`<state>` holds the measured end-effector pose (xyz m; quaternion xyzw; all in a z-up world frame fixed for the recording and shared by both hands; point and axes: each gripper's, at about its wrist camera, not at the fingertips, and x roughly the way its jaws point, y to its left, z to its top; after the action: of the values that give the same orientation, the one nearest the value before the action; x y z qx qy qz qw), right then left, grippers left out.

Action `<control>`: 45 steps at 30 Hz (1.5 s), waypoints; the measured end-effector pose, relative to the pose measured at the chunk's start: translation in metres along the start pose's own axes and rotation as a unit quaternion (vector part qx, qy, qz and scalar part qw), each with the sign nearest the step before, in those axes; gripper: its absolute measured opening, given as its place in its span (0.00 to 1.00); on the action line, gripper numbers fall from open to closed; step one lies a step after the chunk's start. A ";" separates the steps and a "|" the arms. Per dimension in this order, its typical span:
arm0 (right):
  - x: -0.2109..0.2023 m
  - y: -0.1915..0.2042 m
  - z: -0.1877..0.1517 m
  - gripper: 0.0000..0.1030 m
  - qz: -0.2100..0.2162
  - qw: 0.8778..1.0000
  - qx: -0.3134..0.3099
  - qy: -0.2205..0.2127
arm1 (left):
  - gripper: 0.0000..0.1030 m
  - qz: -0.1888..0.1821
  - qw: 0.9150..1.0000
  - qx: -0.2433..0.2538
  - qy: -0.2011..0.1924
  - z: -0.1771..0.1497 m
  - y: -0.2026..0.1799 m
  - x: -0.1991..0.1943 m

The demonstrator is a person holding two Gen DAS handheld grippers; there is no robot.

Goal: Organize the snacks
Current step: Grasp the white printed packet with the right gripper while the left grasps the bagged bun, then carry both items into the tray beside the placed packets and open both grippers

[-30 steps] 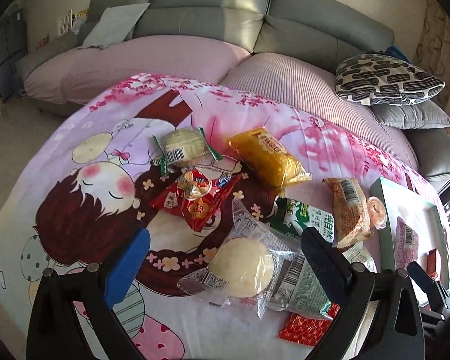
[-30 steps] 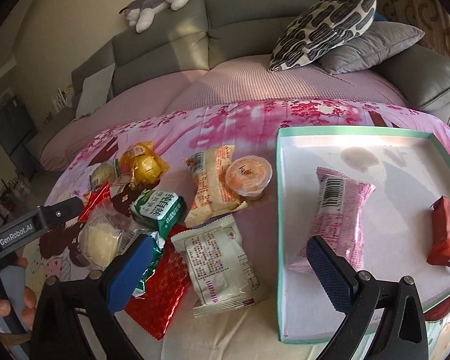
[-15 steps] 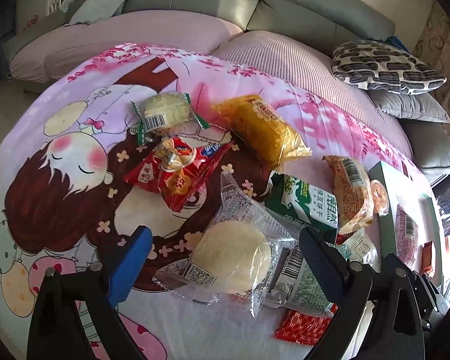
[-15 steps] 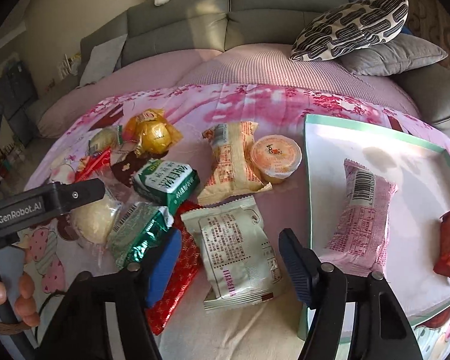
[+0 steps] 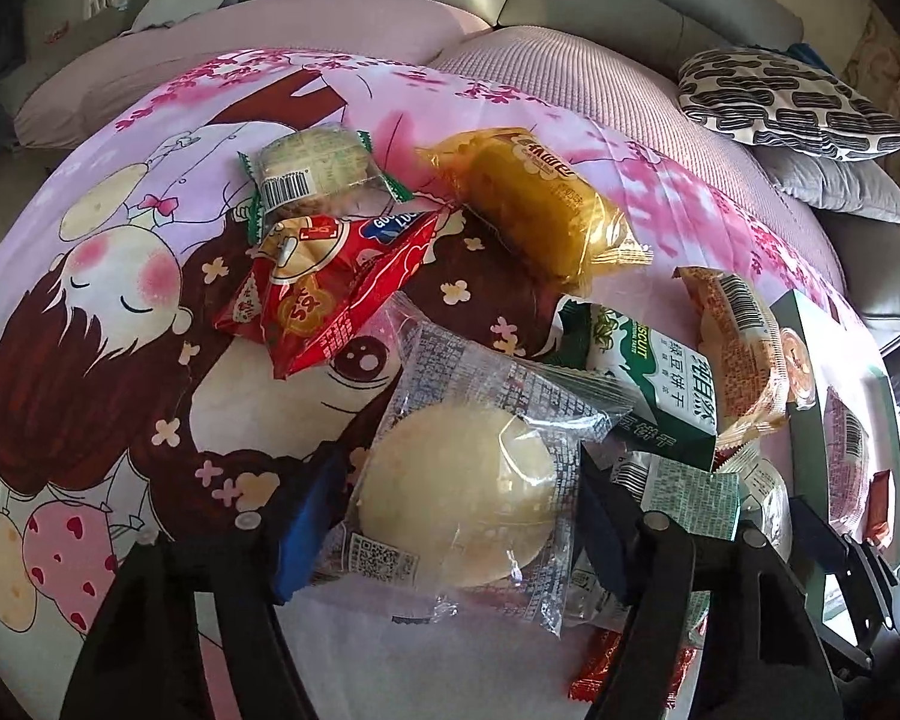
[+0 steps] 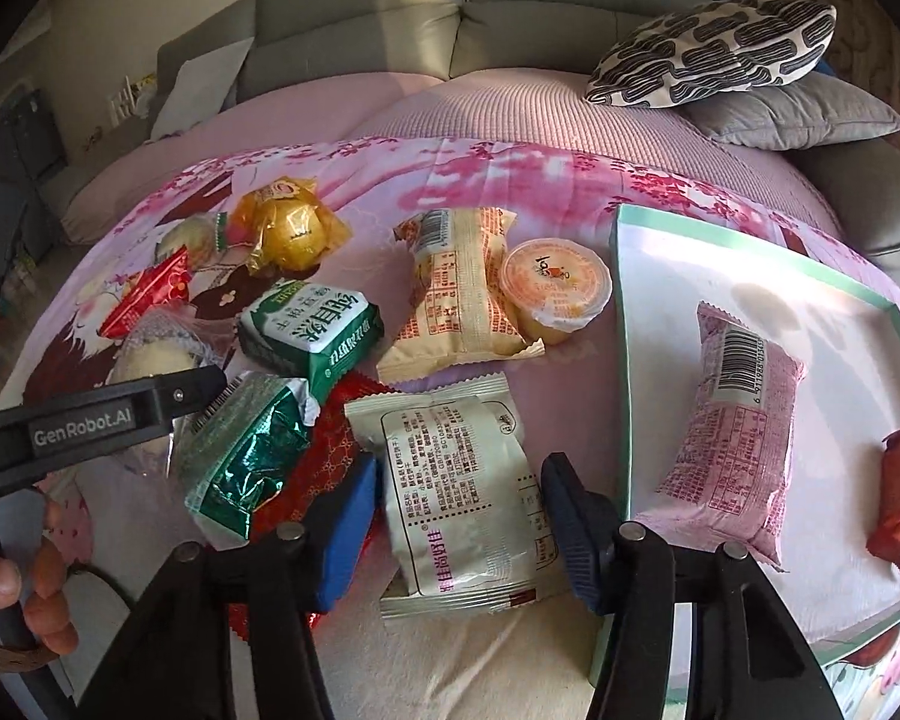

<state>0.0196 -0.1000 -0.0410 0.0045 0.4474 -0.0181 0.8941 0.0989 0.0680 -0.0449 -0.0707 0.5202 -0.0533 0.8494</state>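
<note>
My right gripper [image 6: 456,516] fingers closing astride white packet [image 6: 462,480], long axis toward 12 o'clock; tray [image 6: 624,360] at 3. My left gripper [image 5: 450,510] fingers closing around round bun pack [image 5: 456,486].

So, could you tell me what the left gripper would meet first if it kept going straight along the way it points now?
Most likely the clear-wrapped round bun: it lies right between the closing jaws of the left gripper, ahead of the fingertips. Whether the pads touch its wrapper yet is hard to tell.
</note>
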 end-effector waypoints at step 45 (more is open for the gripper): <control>-0.047 -0.015 0.012 0.54 0.033 0.995 0.042 -0.083 | 0.56 -0.002 0.995 -0.006 -0.104 0.009 -0.010 -0.059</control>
<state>0.0008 -0.1135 0.0041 0.0548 0.3705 -0.0079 0.9272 0.0804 0.0680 0.0129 -0.0815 0.4294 -0.0442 0.8983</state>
